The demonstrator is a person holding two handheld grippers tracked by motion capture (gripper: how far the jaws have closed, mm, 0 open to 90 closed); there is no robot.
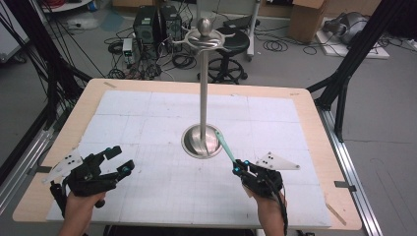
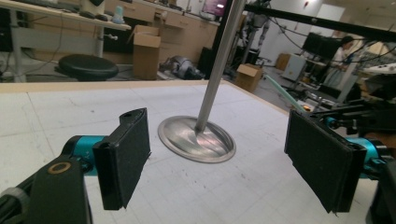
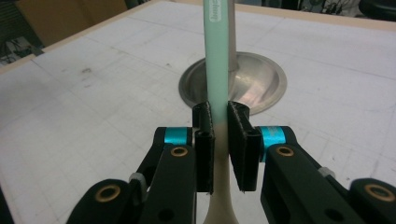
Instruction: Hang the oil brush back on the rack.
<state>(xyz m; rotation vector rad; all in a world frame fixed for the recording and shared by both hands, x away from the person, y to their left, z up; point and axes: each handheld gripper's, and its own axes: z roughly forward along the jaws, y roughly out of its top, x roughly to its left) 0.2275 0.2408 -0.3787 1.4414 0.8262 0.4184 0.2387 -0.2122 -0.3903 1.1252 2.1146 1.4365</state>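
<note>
A steel stand with a round base (image 1: 193, 146) (image 2: 187, 140) (image 3: 266, 79) and a tall pole (image 1: 203, 83) (image 2: 219, 60) rises from the middle of the white mat; curved hooks (image 1: 189, 40) ring its knobbed top. My right gripper (image 1: 237, 167) (image 3: 220, 140) is shut on a long mint-green utensil (image 1: 225, 146) (image 3: 217, 60) that slants up toward the base. The utensil's cream end pokes out below the jaws. My left gripper (image 1: 120, 160) (image 2: 224, 158) hovers at the mat's front left, open, with nothing between its pads (image 2: 126, 156).
A white gridded mat (image 1: 147, 118) covers the wooden table (image 1: 314, 128). Beyond the far edge stand a black stool (image 1: 231, 42), computer towers (image 1: 152, 22), cardboard boxes (image 1: 307, 17) and loose cables. Black frame legs (image 1: 344, 73) flank the table.
</note>
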